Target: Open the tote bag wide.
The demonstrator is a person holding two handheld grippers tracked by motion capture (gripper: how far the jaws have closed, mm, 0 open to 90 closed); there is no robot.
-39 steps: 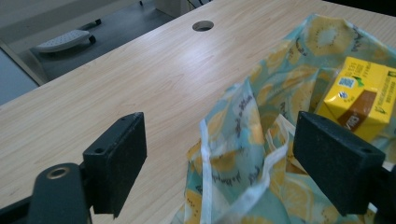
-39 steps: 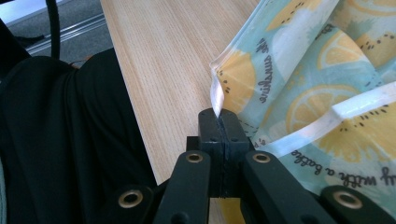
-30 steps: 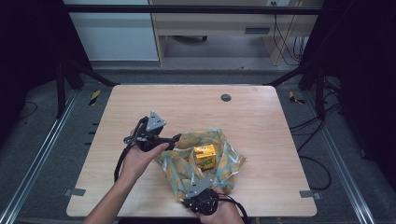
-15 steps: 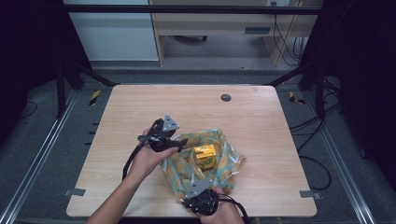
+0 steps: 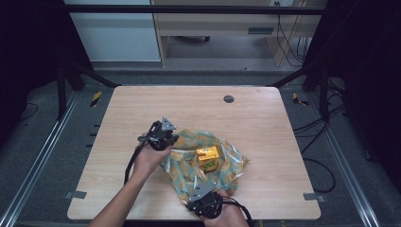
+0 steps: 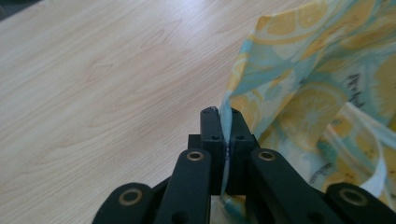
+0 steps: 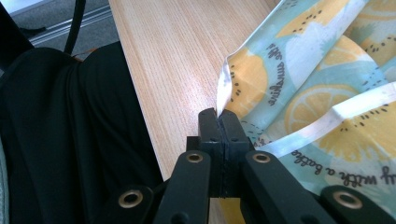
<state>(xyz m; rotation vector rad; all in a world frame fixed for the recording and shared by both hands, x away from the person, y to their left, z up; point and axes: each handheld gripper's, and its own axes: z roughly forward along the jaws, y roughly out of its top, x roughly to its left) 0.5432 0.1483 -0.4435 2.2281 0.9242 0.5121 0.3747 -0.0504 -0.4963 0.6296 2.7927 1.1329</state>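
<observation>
1. Looking down from the high view, I saw the lemon-print cloth (image 5: 208,163) lying crumpled on the near middle of the table (image 5: 142,109), a small yellow box (image 5: 208,157) sitting on it. My left gripper (image 5: 171,140) was at its left edge, my right gripper (image 5: 194,195) at its near edge.
2. From the left gripper view, my left gripper (image 6: 223,113), having just been closing, pinched a fold of the cloth (image 6: 299,93) edge.
3. From the right gripper view, my right gripper (image 7: 219,114) clamped the cloth's (image 7: 327,79) white-hemmed corner tightly.
</observation>
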